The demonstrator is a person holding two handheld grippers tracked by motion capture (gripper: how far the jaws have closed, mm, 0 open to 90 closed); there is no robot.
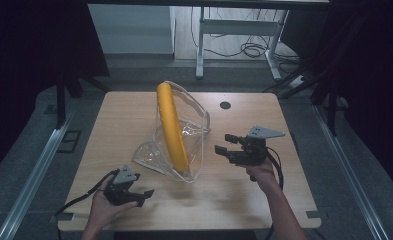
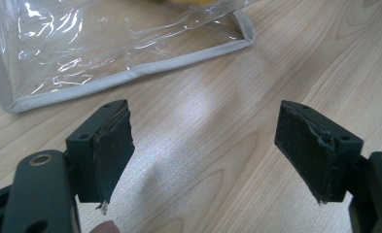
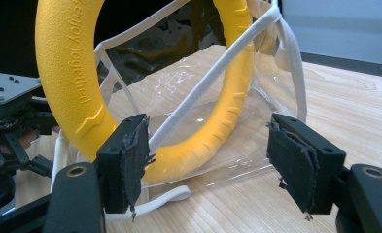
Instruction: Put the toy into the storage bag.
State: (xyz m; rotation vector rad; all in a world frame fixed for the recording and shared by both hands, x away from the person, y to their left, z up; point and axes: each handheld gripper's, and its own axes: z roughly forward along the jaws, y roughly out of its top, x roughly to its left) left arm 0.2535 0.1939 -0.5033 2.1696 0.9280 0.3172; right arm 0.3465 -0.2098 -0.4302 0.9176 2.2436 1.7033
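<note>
A yellow foam ring (image 1: 171, 125) stands upright inside a clear plastic bag (image 1: 149, 152) with white trim, in the middle of the wooden table (image 1: 124, 115). My right gripper (image 1: 224, 143) hovers just right of the bag, jaws apart and pointing at it. In the right gripper view the open jaws (image 3: 208, 160) frame the ring (image 3: 72, 82) and a white strap (image 3: 213, 77), touching neither. My left gripper (image 1: 145, 196) rests near the front left edge, open. Its view has the jaws (image 2: 203, 150) wide over bare wood, with the bag's flat corner (image 2: 106, 48) beyond them.
A round black cable hole (image 1: 225, 105) sits in the table's far right part. Beyond the table stand white desk legs (image 1: 200, 45) with loose cables (image 1: 251, 50) on the floor. Metal rails (image 1: 34, 170) run along both sides.
</note>
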